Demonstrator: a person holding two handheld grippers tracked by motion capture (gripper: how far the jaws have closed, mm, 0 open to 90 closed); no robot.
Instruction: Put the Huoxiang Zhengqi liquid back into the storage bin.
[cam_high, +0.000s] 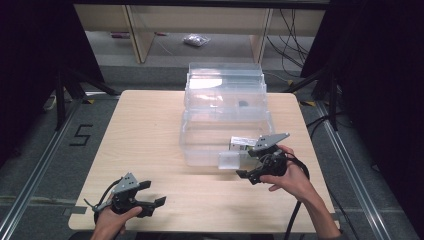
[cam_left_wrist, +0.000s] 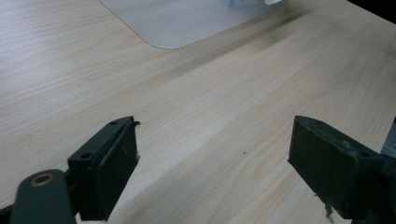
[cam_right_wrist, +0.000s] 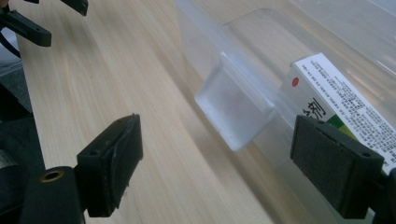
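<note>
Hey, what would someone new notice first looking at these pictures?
The clear plastic box in the middle of the wooden table, with a white printed carton inside its near right corner. The right tongs hover open beside the box's front latch; the left tongs wait open near the table's front edge.

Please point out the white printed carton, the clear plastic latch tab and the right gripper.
White printed cardboard carton (cam_right_wrist: 327, 88), right gripper view, on its printed top face.
Clear plastic latch tab (cam_right_wrist: 233, 109), right gripper view, on its front face.
Right gripper (cam_high: 248, 170), high view, midway between its fingertips.
</note>
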